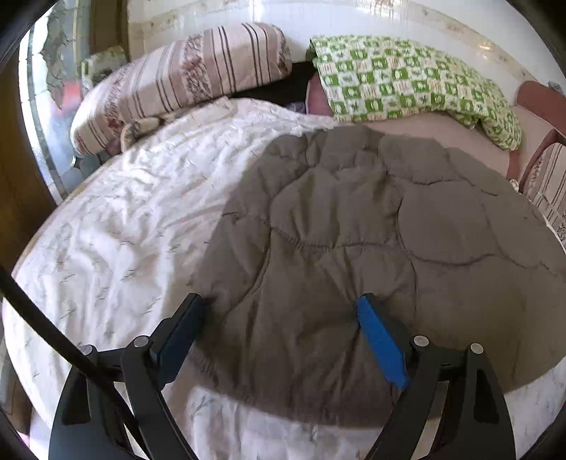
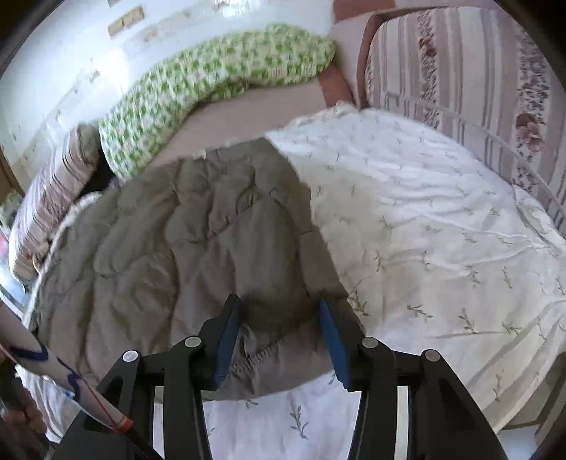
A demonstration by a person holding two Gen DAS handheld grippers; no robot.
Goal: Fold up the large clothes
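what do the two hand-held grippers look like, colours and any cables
Both are black linkage frames with round silver pivot pins and blue pads on the inner faces of the fingers. The left hand-held gripper has a black cable running past its left side. Beside the right hand-held gripper a white patterned sleeve shows.

This is a bedroom in a home. A bed fills most of both views, covered by a rumpled white sheet printed with small sprigs. Along its far edge lie a striped, flowered pillow and a green-and-white checked blanket, both against a pale wall. A grey quilted garment is spread flat on the sheet. At the right edge stands a wooden headboard with striped, flowered padding.
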